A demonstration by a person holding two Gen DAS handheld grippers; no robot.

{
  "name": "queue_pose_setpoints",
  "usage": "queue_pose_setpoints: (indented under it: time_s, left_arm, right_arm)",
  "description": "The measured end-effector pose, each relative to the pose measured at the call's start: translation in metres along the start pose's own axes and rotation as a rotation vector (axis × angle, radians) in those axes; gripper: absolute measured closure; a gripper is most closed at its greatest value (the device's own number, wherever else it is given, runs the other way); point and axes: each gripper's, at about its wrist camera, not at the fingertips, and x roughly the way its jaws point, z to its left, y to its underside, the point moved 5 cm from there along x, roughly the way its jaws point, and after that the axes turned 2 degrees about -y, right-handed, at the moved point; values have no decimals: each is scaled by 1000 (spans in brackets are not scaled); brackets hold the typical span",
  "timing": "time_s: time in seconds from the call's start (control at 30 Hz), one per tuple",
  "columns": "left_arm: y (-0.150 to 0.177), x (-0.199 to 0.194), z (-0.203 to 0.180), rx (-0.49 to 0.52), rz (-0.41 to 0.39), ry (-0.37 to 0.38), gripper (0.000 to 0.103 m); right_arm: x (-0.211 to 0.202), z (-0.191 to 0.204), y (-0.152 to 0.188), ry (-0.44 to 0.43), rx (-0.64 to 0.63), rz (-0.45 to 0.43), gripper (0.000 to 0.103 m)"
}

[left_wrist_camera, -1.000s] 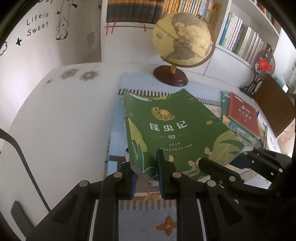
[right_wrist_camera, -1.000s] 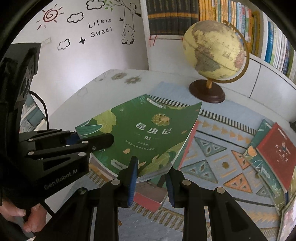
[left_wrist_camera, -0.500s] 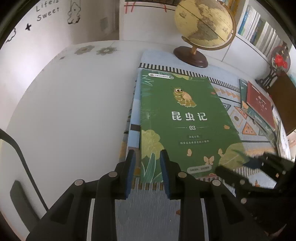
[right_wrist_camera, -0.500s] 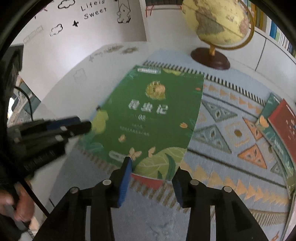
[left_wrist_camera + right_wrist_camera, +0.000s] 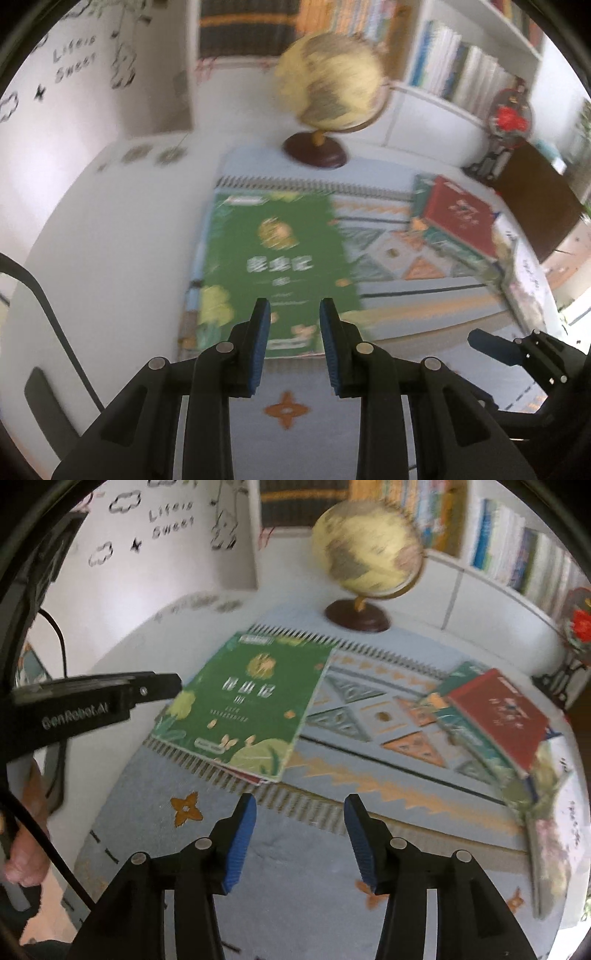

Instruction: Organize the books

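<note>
On right-wrist view only – a hand (image 5: 22,853) | right hand-held gripper (image 5: 299,834) opening, empty; left hand-held gripper (image 5: 291,332) parted, empty

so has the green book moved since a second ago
Yes. The green book was propped up at its near edge; now it lies flat on the stack, no closer to the globe.

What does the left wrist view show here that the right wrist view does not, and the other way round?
Only the left wrist view shows the dark wooden furniture at the far right, and the right gripper seen from the side.

Only the right wrist view shows a hand at the left edge, the left gripper from the side with its printed label, and a red book edge peeking out under the green one.

Both show the green book lying flat on the patterned mat, the globe, the red book atop a stack, and the bookshelves. Neither gripper holds anything; the right one's fingers are opening.
</note>
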Motion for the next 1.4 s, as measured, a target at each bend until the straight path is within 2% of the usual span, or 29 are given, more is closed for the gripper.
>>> queue_pose_setpoints:
  time_s: [0.2,0.27,0.4,0.43,0.5,0.57,0.63,0.77,0.87,0.93,0.97,1.0,1.2,1.33,1.4]
  left_arm:
    - [-3,-28,-79,51,-43,67,77]
    - [4,-39,-111,74,-48,98,72]
    - [24,-61,-170,133,-51,139,69]
    - [30,-66,-184,142,-50,154,67]
    - [42,-77,-211,159,-51,179,55]
    - [53,-88,-233,172,-68,192,33]
    - [65,-103,-257,188,-104,214,33]
    - [77,-117,-293,242,-113,230,33]
    - [78,-120,-310,268,-107,231,32]
    - [76,-117,-318,280,-104,229,32]
    - [75,-114,-320,281,-102,226,32]
    - [73,-111,-322,280,-100,222,32]
    - [49,-72,-328,290,-96,201,32]
    - [24,-45,-321,252,-67,212,32]
    - [8,-28,-314,250,-59,186,32]
  right_arm:
    - [-68,-59,18,56,99,-95,49]
    - [-89,-81,29,78,141,-119,49]
    - [-140,-124,63,122,241,-175,44]
    - [-150,-132,70,130,258,-181,44]
    - [-168,-148,87,144,287,-190,43]
    - [-187,-164,105,163,316,-199,43]
    - [-202,-178,123,174,345,-207,42]
    - [-228,-202,154,199,391,-225,37]
    - [-239,-218,166,201,434,-240,37]
    - [-243,-229,172,203,468,-243,30]
    - [-243,-235,175,209,490,-246,23]
    - [-244,-242,178,213,511,-250,22]
    - [-229,-275,184,263,560,-208,22]
    - [-211,-296,167,254,572,-182,22]
    - [-198,-306,157,240,586,-169,22]
